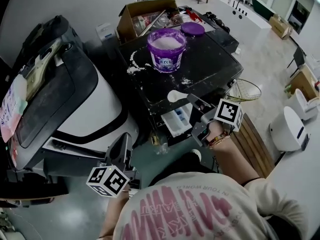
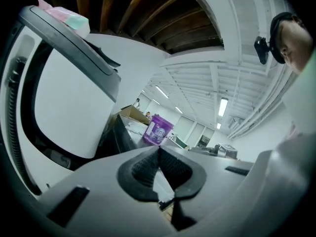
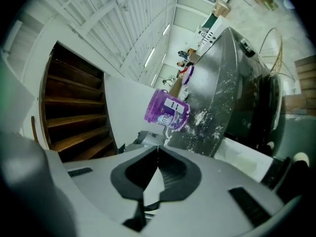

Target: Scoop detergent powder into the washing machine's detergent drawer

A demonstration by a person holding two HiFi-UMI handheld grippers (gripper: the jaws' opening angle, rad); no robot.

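There is one purple tub (image 1: 166,49) of detergent powder, uncovered and full of white powder, standing upright near the middle of the dark washing machine top (image 1: 212,66). Its single purple lid (image 1: 192,29) lies flat at the tub's 1 o'clock, just beside it. One cardboard box (image 1: 131,16) sits at the tub's 10 o'clock, on the back edge. Spilled powder (image 1: 134,64) streaks the top at the tub's 8 o'clock, and more is scattered toward the front edge.

One detergent drawer (image 1: 176,121) is pulled out from the machine's front, at the tub's 6 o'clock, with its compartments showing.

There are two grippers. The right gripper (image 3: 158,152) is at the drawer's 2 o'clock, at the front edge of the top. Its jaws are pressed together with nothing between them. The left gripper (image 2: 159,152) is low at the drawer's 7 o'clock, well apart from it, with its jaws likewise closed and empty.

A second, white machine (image 1: 95,109) stands at the drawer's 9 o'clock, leaving only a narrow gap between the two machines. One wire basket (image 1: 245,90) sits at the drawer's 2 o'clock. Bare floor (image 1: 75,219) lies at 7 o'clock.
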